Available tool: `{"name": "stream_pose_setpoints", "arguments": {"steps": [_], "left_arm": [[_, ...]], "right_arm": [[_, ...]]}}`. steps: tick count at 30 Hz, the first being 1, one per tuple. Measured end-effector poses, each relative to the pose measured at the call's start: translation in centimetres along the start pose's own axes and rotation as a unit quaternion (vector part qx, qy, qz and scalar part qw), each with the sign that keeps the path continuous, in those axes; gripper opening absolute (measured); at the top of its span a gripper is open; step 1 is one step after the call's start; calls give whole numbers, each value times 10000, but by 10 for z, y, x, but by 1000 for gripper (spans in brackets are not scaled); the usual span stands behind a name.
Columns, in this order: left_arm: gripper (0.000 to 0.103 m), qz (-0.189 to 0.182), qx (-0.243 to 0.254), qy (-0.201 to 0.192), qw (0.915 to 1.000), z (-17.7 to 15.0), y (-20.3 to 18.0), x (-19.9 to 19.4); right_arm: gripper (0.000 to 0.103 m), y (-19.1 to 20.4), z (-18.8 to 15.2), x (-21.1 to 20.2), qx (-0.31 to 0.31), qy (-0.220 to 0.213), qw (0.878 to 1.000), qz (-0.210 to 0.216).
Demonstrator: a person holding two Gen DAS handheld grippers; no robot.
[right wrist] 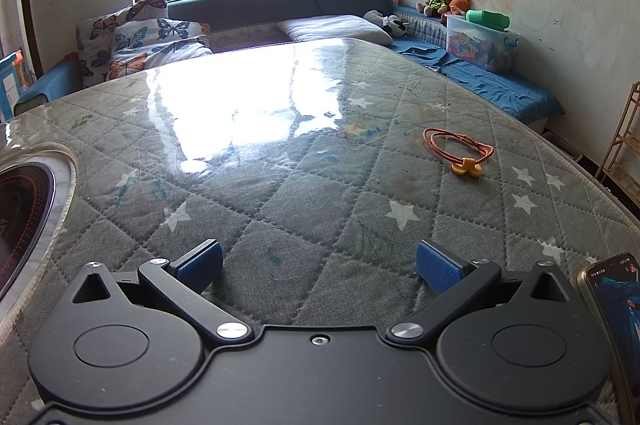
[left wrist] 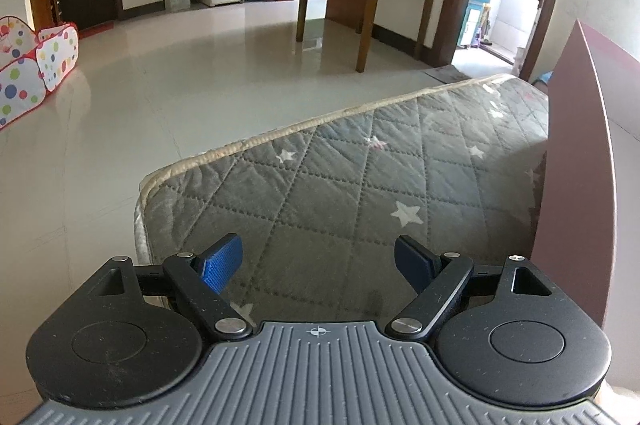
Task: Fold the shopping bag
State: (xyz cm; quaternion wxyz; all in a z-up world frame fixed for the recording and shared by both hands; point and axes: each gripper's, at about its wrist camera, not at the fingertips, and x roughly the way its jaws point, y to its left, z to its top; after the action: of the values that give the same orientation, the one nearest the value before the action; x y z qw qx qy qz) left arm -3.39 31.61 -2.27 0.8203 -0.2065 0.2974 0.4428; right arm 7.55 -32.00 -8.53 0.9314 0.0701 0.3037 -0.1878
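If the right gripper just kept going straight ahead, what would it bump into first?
Probably nothing soon: the right gripper, jaws open, points along bare tabletop. The orange cord lies off to its right. Depth is unclear.

Quilted cloth tabletop (right wrist: 304,193) under glossy clear film; floor (left wrist: 160,85) glossy.

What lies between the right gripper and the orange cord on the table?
Nothing: in the right wrist view, only bare quilted table cover lies between the open right gripper and the orange cord.
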Motion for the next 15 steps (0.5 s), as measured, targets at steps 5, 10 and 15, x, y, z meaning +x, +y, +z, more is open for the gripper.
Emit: {"name": "stream_pose_setpoints", "arguments": {"steps": [5, 10, 15], "left_arm": [[84, 44, -82, -94, 9999, 3, -1, 7], [84, 69, -211, -156, 9996, 5, -3, 17], [84, 124, -236, -233, 9994, 6, -5, 26]], "right_arm": [[103, -3, 1, 1, -2, 1, 10000, -2], [103, -6, 2, 2, -3, 2, 10000, -4], [103, -9, 2, 3, -5, 3, 10000, -5]]}}
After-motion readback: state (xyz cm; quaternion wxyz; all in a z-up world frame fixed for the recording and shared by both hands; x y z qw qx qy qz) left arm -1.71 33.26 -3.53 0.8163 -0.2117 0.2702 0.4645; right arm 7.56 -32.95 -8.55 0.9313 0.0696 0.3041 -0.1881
